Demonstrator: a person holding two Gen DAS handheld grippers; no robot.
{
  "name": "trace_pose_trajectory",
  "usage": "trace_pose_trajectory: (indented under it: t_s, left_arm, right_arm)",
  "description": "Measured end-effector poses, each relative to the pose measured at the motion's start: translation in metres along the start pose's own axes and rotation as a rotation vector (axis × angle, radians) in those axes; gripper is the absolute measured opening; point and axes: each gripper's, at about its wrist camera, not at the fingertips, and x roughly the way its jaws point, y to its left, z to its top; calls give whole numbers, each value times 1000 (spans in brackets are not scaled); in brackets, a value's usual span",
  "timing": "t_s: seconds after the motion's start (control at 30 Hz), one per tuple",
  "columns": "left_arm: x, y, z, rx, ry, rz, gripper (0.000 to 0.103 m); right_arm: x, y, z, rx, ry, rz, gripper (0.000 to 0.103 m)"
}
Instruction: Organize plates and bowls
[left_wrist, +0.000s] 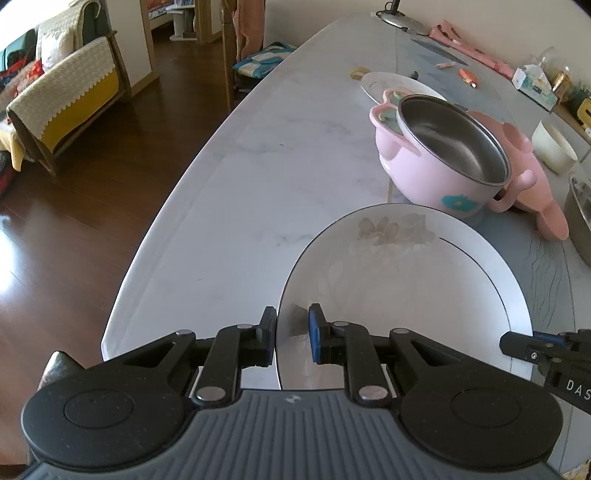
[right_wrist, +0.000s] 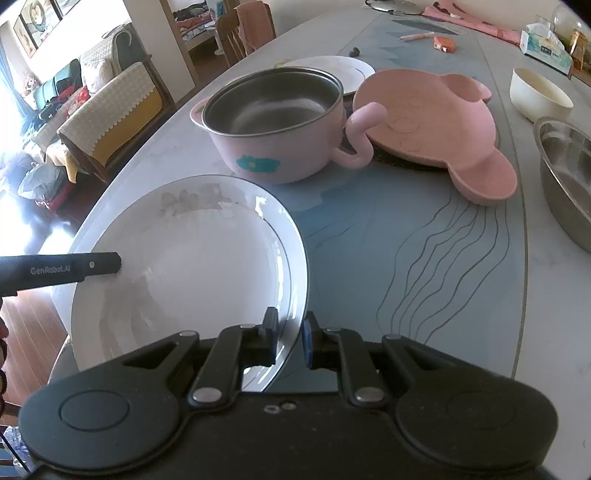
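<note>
A large white plate (left_wrist: 399, 280) sits at the near edge of the worktop (left_wrist: 236, 206), close to the rounded corner by the dark wooden floor (left_wrist: 92, 155). It is glossy ceramic, oval in these views, with a thin dark line around the rim and a faded floral print on the part farthest from the cameras. Its long axis runs from the near edge inward toward the pink pot (left_wrist: 443, 162).

The left tongs (left_wrist: 291, 332) are clamped on the plate's left rim, one pad below and the blue pad on top. The right tongs (right_wrist: 290, 336) are clamped on the opposite rim in the same way. Whether the plate is lifted clear of the worktop I cannot tell.

The pink pot is round, with a brushed steel lining, a teal flower mark on its wall and a curled pink handle; it stands upright just beyond the plate. Touching its handle side lies a flat, matte pink plate (right_wrist: 436, 125) with rounded ears. Behind the pot lies a second white plate (right_wrist: 343, 70). Toward the far right edge stand a cream bowl (right_wrist: 539, 96) and a steel basin (right_wrist: 569, 177). The worktop is pale marble with a grey-blue inlay of wavy lines.
</note>
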Motion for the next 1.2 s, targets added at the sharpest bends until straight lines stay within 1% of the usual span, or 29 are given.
trace_pose_trajectory:
  t_s: [0.1, 0.23, 0.4, 0.47, 0.63, 0.77, 0.87, 0.9, 0.93, 1.0, 1.2]
  left_arm:
    - [-1, -1, 0, 6, 2, 4, 17]
    - [-6, -6, 2, 40, -24, 25, 17]
    - [-14, -5, 4, 39, -43, 23, 17]
    - [-21, -7, 3, 52, -60, 22, 17]
    - [-40, -13, 3, 77, -99, -18, 17]
    - [-56, -20, 6, 99, -139, -53, 18]
    - [-70, -26, 8, 118, -176, -77, 28]
    - [-74, -28, 9, 121, -190, -86, 34]
    - [-78, -29, 10, 122, -201, -95, 41]
    - [-87, -31, 12, 126, -225, -106, 51]
    - [-107, -44, 24, 165, -277, -127, 52]
  right_arm:
    - [0, 0, 1, 11, -1, -7, 14]
    - [-9, 4, 3, -19, -39, -31, 23]
    - [-19, 1, 3, -18, -50, -37, 23]
    - [-24, 1, 3, -12, -60, -36, 26]
    - [-39, 2, 3, -14, -95, -46, 33]
    - [-53, 4, 6, -17, -129, -56, 36]
    - [-65, 5, 9, -17, -158, -63, 39]
    - [-68, 5, 10, -15, -165, -66, 40]
    - [-71, 5, 11, -13, -174, -66, 41]
    - [-79, 6, 13, -18, -191, -71, 43]
    - [-98, 5, 24, -50, -237, -78, 51]
